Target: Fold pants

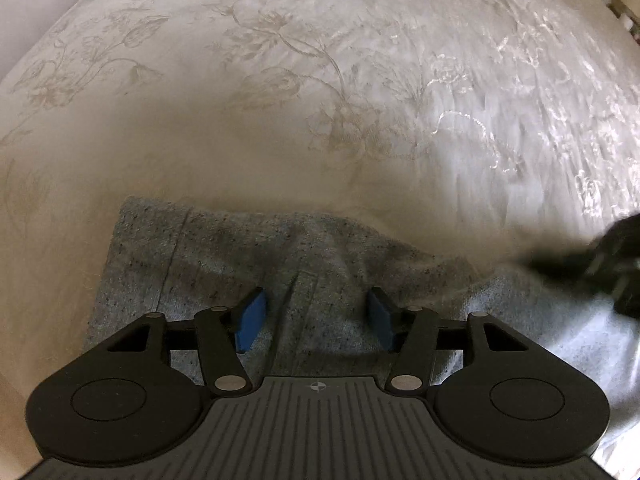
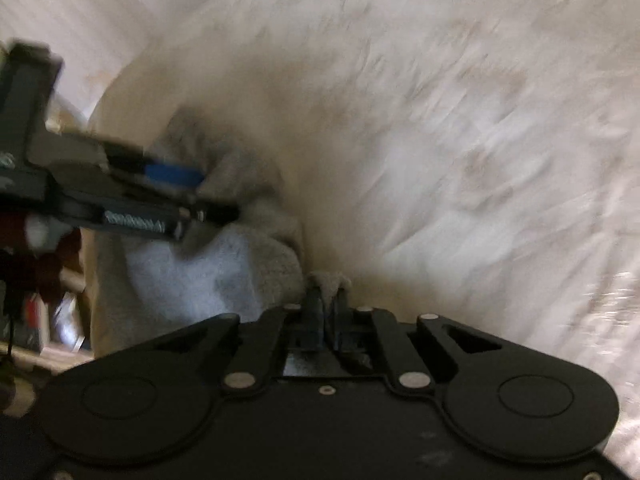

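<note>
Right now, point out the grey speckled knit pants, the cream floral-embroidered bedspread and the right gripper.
grey speckled knit pants (image 1: 320, 280): left wrist view, rumpled middle of the fabric.
cream floral-embroidered bedspread (image 1: 280, 60): left wrist view, bare embroidered patch.
right gripper (image 2: 326, 298): right wrist view, fingertips pinching a pants fold.

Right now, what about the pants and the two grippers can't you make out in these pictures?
- Pants: the near part is hidden under the left gripper body in the left wrist view.
- Right gripper: shut on a bit of grey cloth; how much it holds is hidden by its own fingers.
- Bedspread: its pattern is lost to motion blur in the right wrist view.
- Clutter at that view's left edge: blurred, cut off.
</note>
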`<state>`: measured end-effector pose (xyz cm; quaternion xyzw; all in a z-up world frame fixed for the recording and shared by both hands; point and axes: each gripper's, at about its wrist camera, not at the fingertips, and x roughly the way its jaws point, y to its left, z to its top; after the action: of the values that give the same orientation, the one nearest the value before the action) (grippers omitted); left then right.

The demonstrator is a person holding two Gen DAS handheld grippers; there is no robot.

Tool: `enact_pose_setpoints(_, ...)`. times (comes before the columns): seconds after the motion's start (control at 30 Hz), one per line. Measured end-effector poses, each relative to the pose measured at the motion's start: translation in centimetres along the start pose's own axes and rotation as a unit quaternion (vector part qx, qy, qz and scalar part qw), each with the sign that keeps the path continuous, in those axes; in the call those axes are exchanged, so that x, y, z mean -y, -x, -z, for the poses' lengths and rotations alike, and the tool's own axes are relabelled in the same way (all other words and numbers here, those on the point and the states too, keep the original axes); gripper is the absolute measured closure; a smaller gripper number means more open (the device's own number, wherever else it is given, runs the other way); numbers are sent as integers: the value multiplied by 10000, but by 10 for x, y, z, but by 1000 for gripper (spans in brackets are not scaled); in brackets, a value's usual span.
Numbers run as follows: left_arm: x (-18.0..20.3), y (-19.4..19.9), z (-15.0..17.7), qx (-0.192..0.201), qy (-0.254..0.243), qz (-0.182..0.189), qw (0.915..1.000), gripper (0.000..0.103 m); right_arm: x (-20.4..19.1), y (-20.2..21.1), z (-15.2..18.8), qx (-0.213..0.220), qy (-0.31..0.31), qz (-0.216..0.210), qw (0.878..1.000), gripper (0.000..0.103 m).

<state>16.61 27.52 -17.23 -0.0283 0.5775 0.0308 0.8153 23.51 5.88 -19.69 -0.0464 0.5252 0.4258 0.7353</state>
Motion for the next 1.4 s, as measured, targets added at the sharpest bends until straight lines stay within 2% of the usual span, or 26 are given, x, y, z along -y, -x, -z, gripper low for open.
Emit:
enact_pose_setpoints(0.07, -1, 1, 4, 105, 62, 47, 9999, 47, 5, 30, -1, 652, -348, 592, 9955, 101)
enact_pose_setpoints(0.13, -2, 0, 7, 127, 71, 15, 9999, 47, 21, 51, -2, 1140, -993, 942, 9840, 102)
enact_pose_setpoints(0.2, -4, 2, 10, 179, 92, 32, 9998, 48, 31, 57, -1, 1268, -1223, 1421, 9740, 102)
enact_pose_setpoints(0.23, -4, 2, 10, 202, 107, 56, 9997, 48, 38, 55, -1, 1248, -1342, 1528, 9711, 102)
enact_pose_setpoints(0.3, -7, 6, 11, 257, 128, 107, 9995, 48, 53, 53, 0, 1217, -1642, 1530, 9669, 102)
enact_pose_setpoints(0.37, -12, 16, 11, 471, 177, 188, 9986, 48, 61, 56, -1, 1271, -1740, 1224, 9688, 98)
enact_pose_setpoints(0.47, -20, 27, 8, 811, 179, 113, 9965, 48, 54, 58, -5, 1363, -1711, 848, 9721, 83)
enact_pose_setpoints(0.5, -24, 27, 6, 861, 196, 65, 9961, 48, 53, 57, -7, 1312, -1686, 697, 9744, 79)
enact_pose_setpoints(0.53, -29, 25, 3, 862, 224, 18, 9960, 48, 51, 54, -8, 1225, -1707, 538, 9762, 68)
enact_pose_setpoints(0.57, -35, 22, -1, 837, 260, -35, 9961, 48, 48, 47, -11, 1143, -1731, 443, 9772, 65)
enact_pose_setpoints(0.73, -58, 2, -13, 738, 145, -414, 9963, 48, 32, 15, -13, 494, -1628, 245, 9851, 66)
enact_pose_setpoints(0.77, -63, -3, -14, 666, 191, -475, 9965, 47, 28, 10, -12, 400, -1608, 182, 9860, 77)
enact_pose_setpoints(0.83, -75, -11, -15, 536, 444, -359, 9969, 44, 19, 11, -8, 373, -1454, -11, 9887, 97)
enact_pose_setpoints(0.9, -83, -13, -16, 473, 678, -266, 9962, 37, 6, 19, -7, 524, -1177, 23, 9917, 98)
enact_pose_setpoints(0.93, -87, -13, -15, 449, 773, -235, 9957, 36, 0, 25, -7, 709, -1039, 198, 9919, 99)
enact_pose_setpoints(1.0, -93, -14, -12, 456, 980, -102, 9941, 35, 0, 37, -6, 1143, -1073, 600, 9858, 99)
enact_pose_setpoints(1.03, -95, -15, -12, 459, 1038, -73, 9935, 34, 4, 39, -6, 1288, -1291, 723, 9806, 100)
enact_pose_setpoints(1.1, -96, -14, -10, 503, 1030, -58, 9934, 34, 11, 30, -8, 1217, -1511, 886, 9770, 100)
enact_pose_setpoints(1.17, -96, -8, -7, 597, 977, -88, 9934, 35, 8, 14, -11, 1075, -1402, 1114, 9779, 99)
enact_pose_setpoints(1.3, -93, 14, 3, 915, 728, -155, 9930, 36, 11, -11, -14, 948, -1629, 1326, 9731, 98)
enact_pose_setpoints(1.4, -89, 36, 22, 1187, 415, 57, 9920, 36, 13, -10, -12, 974, -1719, 1403, 9702, 97)
